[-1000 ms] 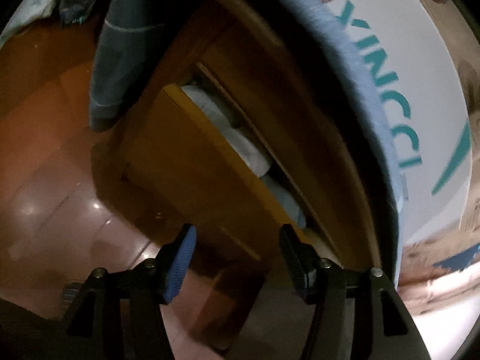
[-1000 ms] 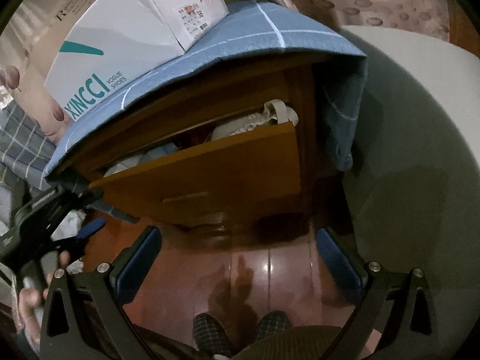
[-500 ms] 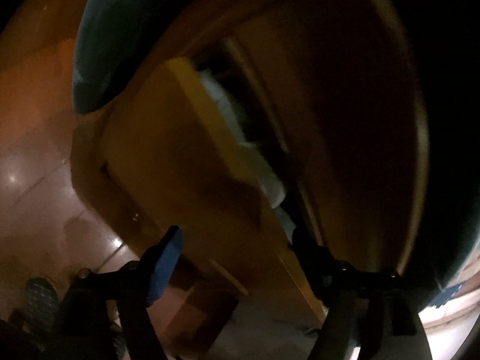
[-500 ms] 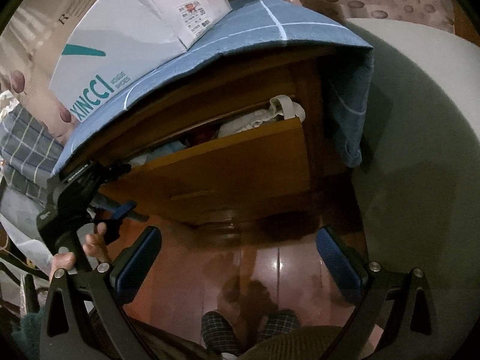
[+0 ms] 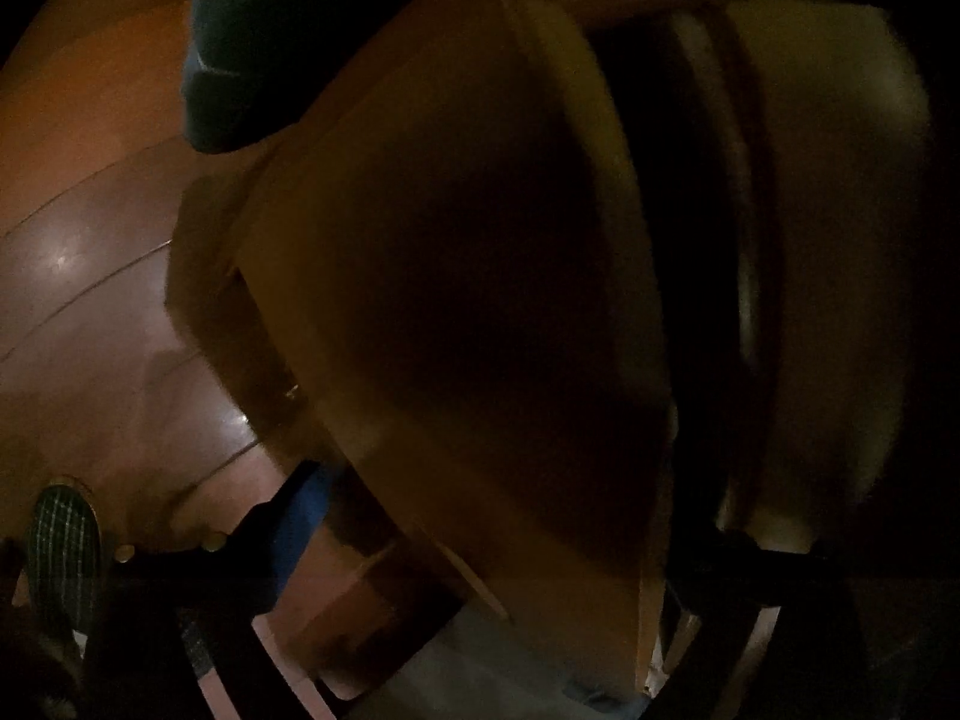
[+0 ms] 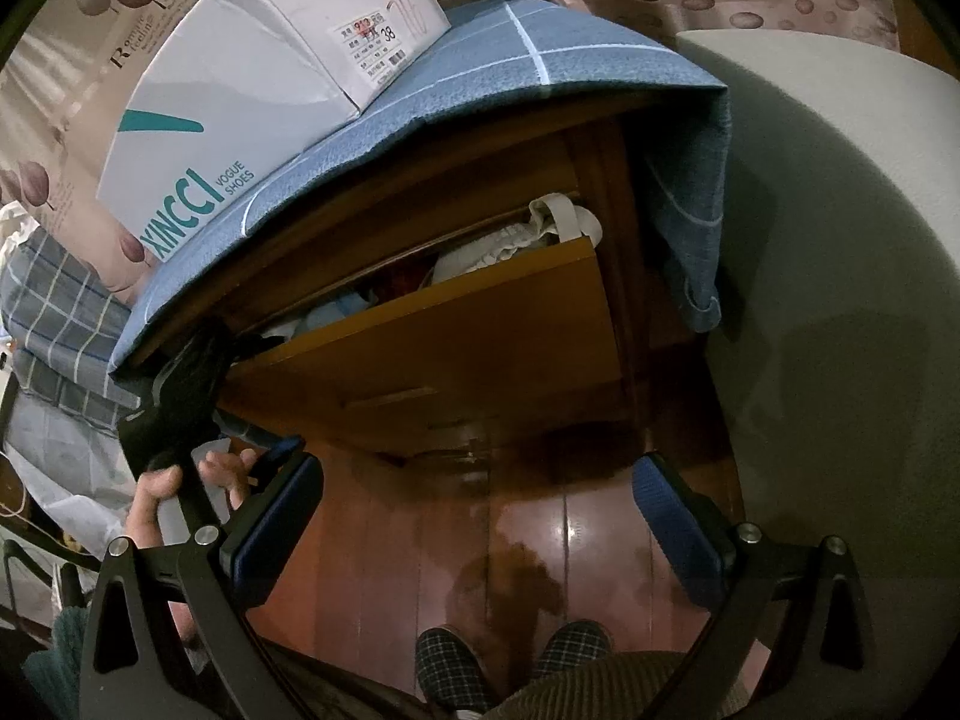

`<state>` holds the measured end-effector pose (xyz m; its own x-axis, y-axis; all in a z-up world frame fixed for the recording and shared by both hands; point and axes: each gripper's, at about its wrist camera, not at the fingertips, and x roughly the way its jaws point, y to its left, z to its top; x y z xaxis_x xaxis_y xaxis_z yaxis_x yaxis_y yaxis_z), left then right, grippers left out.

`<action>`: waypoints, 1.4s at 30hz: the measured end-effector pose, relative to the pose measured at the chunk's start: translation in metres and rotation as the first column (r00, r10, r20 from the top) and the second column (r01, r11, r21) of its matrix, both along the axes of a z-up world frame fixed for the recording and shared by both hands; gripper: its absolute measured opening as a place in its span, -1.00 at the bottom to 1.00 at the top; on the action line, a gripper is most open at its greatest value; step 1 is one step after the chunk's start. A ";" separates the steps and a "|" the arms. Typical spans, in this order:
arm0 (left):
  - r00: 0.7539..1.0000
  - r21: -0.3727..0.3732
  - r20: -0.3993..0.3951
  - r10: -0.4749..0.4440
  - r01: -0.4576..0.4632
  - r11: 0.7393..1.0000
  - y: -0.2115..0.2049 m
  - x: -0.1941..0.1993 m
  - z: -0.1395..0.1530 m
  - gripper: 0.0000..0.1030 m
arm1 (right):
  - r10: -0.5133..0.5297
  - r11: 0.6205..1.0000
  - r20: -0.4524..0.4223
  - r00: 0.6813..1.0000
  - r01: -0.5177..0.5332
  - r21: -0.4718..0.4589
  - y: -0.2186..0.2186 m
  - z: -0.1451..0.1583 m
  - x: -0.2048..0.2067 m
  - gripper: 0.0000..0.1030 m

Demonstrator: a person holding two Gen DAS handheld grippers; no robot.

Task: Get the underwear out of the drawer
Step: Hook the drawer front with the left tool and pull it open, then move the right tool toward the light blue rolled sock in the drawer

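Two grippers are seen | drawer [image 6: 432, 354] is found part open as before, its front [image 5: 456, 276] now filling the darkened left view | underwear [image 6: 510, 240] is heaped inside | left gripper [image 5: 498, 540] has been lowered to the drawer's left corner, jaws just widened astride the front, nothing gripped | right gripper [image 6: 477, 516] is kept wide, empty.

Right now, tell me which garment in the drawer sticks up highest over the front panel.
The white garment at the drawer's right end; the pale blue one lies lower.
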<state>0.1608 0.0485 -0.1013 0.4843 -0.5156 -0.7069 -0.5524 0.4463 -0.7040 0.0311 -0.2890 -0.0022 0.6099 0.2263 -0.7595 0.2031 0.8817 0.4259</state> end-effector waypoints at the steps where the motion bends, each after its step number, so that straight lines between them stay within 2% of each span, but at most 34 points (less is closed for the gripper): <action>1: 1.000 -0.001 -0.002 0.001 -0.001 1.000 0.000 0.003 -0.002 1.00 | 0.001 1.000 -0.002 1.000 -0.001 -0.001 0.000 0.000 0.000 0.99; 4: 1.000 0.018 0.010 -0.022 0.022 1.000 0.002 0.009 -0.002 1.00 | 0.001 1.000 -0.005 1.000 -0.001 -0.006 0.002 0.000 0.002 0.99; 7: 0.996 0.081 0.009 -0.090 0.089 0.993 0.002 0.013 0.006 1.00 | 0.000 1.000 -0.005 1.000 0.000 -0.012 0.003 0.001 0.003 0.99; 9: 0.992 0.124 -0.013 -0.128 0.129 0.984 0.001 0.011 0.007 1.00 | 0.000 1.000 -0.005 1.000 0.000 -0.019 0.004 0.001 0.003 0.99; 11: 0.985 0.119 -0.044 -0.168 0.172 0.978 0.003 0.011 0.007 1.00 | -0.003 1.000 0.000 1.000 0.003 -0.023 0.004 0.002 0.002 0.99; 13: 0.972 0.150 -0.071 -0.224 0.232 0.961 0.004 0.010 0.011 1.00 | -0.008 1.000 0.003 1.000 0.008 -0.023 0.004 0.002 0.001 0.99; 17: 0.940 0.261 -0.121 -0.318 0.339 0.904 0.002 0.000 0.023 1.00 | -0.017 0.999 0.014 1.000 0.017 -0.031 0.003 0.004 -0.001 0.99; 23: 0.913 0.282 -0.172 -0.371 0.406 0.869 0.005 -0.022 0.023 1.00 | -0.026 0.999 0.022 0.999 0.027 -0.046 0.003 0.007 -0.004 0.99; 28: 0.886 0.372 -0.214 -0.411 0.463 0.805 -0.002 -0.032 0.031 1.00 | -0.045 0.998 0.031 0.999 0.047 -0.053 0.000 0.010 -0.007 0.99; 31: 0.869 0.382 -0.238 -0.433 0.494 0.781 0.000 -0.036 0.037 1.00 | -0.071 0.996 0.039 0.997 0.073 -0.046 -0.005 0.012 -0.012 0.99; 34: 0.842 0.405 -0.276 -0.463 0.538 0.739 -0.003 -0.037 0.035 1.00 | -0.084 0.995 0.042 0.996 0.086 -0.041 -0.008 0.014 -0.014 0.99; 35: 0.838 0.399 -0.284 -0.466 0.545 0.737 -0.005 -0.042 0.045 1.00 | -0.087 0.995 0.044 0.995 0.089 -0.042 -0.008 0.015 -0.015 0.99; 42: 0.814 0.380 -0.320 -0.485 0.579 0.721 -0.002 -0.041 0.042 1.00 | -0.069 0.995 0.049 0.996 0.072 -0.066 -0.003 0.019 -0.018 0.99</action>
